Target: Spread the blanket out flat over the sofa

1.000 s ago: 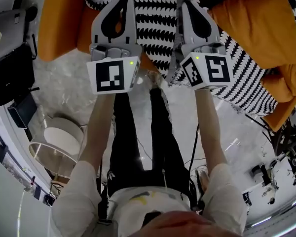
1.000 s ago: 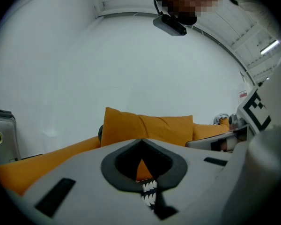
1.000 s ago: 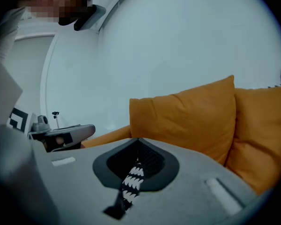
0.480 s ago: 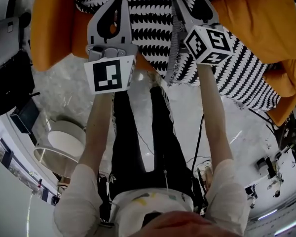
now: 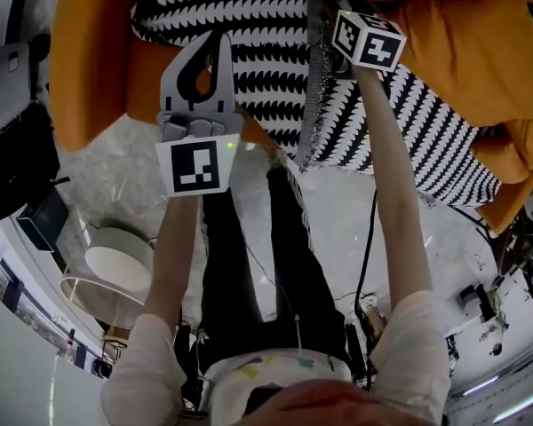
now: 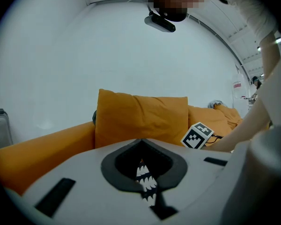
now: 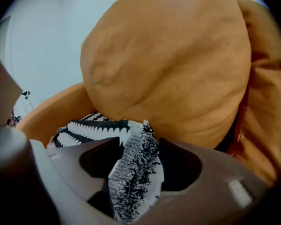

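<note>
Right gripper view: the right gripper [image 7: 139, 143] had its jaws wide apart, having just been opening. A frayed fold of the black-and-white blanket [image 7: 131, 182] stood loose between them, unpinched. An orange cushion [image 7: 168, 64] bulged close behind.

Left gripper view: the left gripper [image 6: 141, 142] had its jaws closed on a narrow strip of the blanket.

Head view: only here was the blanket's extent shown. It lay across the seat of the orange sofa [image 5: 89, 69], and one side hung over the front edge.
</note>
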`<state>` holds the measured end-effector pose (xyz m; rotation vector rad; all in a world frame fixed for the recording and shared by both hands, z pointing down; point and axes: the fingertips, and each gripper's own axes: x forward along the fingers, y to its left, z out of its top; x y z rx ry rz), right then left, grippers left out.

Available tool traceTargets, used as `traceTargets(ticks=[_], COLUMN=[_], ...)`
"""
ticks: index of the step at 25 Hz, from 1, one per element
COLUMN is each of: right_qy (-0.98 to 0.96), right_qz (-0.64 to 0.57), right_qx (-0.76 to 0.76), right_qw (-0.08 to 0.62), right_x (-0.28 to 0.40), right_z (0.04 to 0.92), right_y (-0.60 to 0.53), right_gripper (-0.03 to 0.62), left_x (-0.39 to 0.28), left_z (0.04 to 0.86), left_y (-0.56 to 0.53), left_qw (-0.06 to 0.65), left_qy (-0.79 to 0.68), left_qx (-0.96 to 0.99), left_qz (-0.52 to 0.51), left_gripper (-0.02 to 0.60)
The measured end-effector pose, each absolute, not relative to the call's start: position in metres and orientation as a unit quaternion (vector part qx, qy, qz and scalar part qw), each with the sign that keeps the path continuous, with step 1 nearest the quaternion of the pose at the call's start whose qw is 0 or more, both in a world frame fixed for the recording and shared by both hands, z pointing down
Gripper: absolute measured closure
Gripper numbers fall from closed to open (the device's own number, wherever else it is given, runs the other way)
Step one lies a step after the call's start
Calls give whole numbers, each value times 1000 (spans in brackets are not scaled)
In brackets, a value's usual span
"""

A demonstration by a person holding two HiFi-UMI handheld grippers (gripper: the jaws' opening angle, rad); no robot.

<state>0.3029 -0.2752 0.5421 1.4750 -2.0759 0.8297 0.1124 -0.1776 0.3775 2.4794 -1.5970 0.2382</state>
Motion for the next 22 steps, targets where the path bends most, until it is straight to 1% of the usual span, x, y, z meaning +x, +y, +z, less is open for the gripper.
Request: traceTargets(ticks=[3, 8, 13, 14, 15, 16, 22], right_qy=[-739, -722, -716, -726, -738, -751, -792], right_qz=[321, 379, 370, 356, 342, 329, 288], right_qx=[539, 525, 528, 521, 510, 498, 473], right_qw=[245, 244, 268, 274, 280, 282, 255], right_x=[312, 313, 319, 316, 312, 306, 294], right_z=[564, 590, 594, 592, 590, 586, 545], right_y=[-286, -296, -297, -297, -297, -297, -290], right_gripper=[341, 343, 413, 455, 544, 561, 569], left_x=[107, 100, 93, 91, 89, 87, 84], left_z=[385, 400, 406, 406, 407, 406, 390], left_y=[-178, -174, -172, -172, -171, -170, -159], left_qw=[96, 96, 94, 94, 94, 93, 91], left_qy=[-541, -545, -555, -559, -564, -568, -585], left_qx=[831, 827, 819, 816, 813, 810, 800], left_qz=[86, 103, 110, 110, 109, 107, 98], left_gripper=[566, 566, 566, 566, 566, 566, 566])
